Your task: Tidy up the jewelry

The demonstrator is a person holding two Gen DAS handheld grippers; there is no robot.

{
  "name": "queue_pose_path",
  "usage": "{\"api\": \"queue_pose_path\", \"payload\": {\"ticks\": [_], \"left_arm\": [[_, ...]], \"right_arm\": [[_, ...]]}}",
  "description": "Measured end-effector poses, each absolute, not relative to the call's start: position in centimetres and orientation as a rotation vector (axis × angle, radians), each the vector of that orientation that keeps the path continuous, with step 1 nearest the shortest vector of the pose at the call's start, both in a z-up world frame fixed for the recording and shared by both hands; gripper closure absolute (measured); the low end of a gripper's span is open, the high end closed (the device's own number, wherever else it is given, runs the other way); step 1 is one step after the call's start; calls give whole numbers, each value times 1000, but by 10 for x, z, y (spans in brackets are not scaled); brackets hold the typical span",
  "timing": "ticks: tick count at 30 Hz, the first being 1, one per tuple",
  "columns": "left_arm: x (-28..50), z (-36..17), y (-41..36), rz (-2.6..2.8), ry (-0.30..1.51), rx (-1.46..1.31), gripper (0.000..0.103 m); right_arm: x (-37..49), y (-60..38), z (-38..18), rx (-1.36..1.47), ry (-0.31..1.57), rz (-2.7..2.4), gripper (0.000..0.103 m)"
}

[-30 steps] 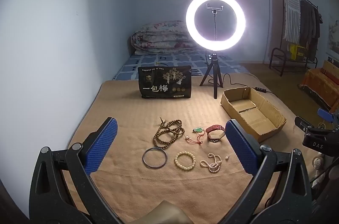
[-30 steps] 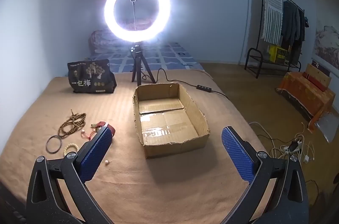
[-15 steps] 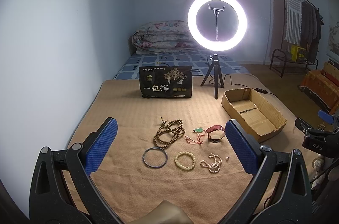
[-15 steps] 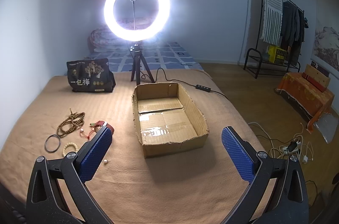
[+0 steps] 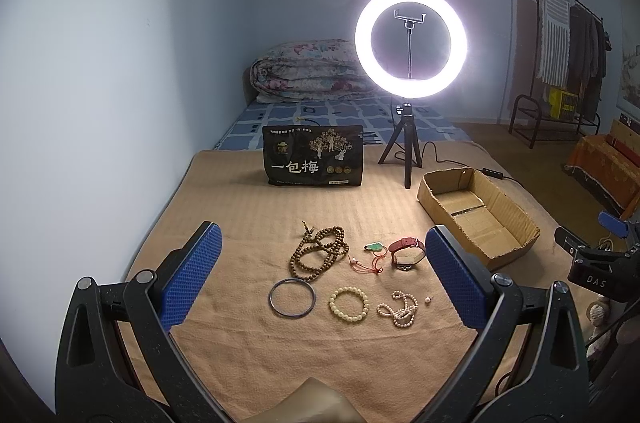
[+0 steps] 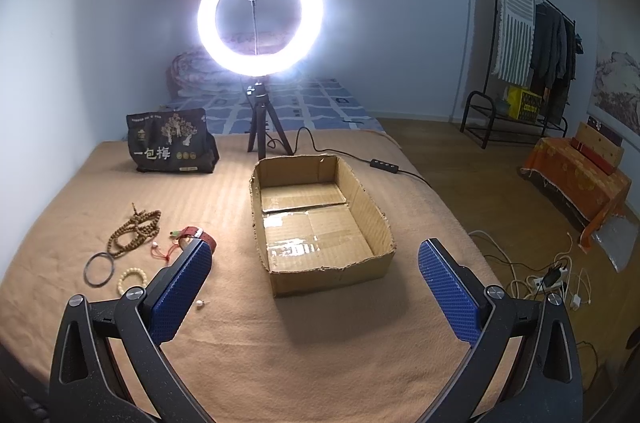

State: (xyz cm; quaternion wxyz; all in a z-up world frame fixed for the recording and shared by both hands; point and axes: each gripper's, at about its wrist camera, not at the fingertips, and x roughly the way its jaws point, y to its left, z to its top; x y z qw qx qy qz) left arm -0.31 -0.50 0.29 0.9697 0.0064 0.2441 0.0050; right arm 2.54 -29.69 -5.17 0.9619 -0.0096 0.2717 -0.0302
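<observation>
Tan blanket [image 5: 240, 207] spread flat across the bed, carrying everything else. At 12 o'clock in the left wrist view, a lit ring light [image 5: 411, 42] on a small black tripod. At 2 o'clock from the jewelry, an open cardboard box [image 5: 476, 215], nothing inside; in the right wrist view the same box [image 6: 320, 219] straight ahead between the blue pads. At 11 o'clock behind the jewelry, a black snack bag [image 5: 313, 161] standing upright with Chinese lettering.

Left hand-held gripper [image 5: 324, 277]: released, jaws wide apart, holding nothing, hovering above the blanket with the jewelry framed between the pads. Right hand-held gripper [image 6: 316, 289]: likewise released and holding nothing, aimed at the box.

Jewelry in a loose cluster, no piece in the box:
- brown wooden bead necklace [image 5: 318, 253], coiled, at 11 o'clock of the cluster
- dark metal bangle [image 5: 291, 299], at 7 o'clock, just below the wooden beads
- red watch [image 5: 407, 253], at 2 o'clock, near the left hand-held gripper's right pad
- cream bead bracelet [image 5: 349, 303], at 6 o'clock, between bangle and pearl strand
- pink pearl strand [image 5: 400, 307], at 5 o'clock, bunched
- green pendant on red cord [image 5: 374, 251], between wooden beads and watch
- single small pearl stud [image 5: 428, 300], just right of the pearl strand, apart from it
</observation>
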Motion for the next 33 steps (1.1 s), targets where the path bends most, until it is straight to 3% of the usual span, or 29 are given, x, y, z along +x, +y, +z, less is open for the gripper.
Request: {"api": "queue_pose_path", "payload": {"ticks": [33], "left_arm": [[-3, 0, -4, 10, 498, 8, 0]], "right_arm": [[27, -294, -51, -23, 571, -51, 0]]}}
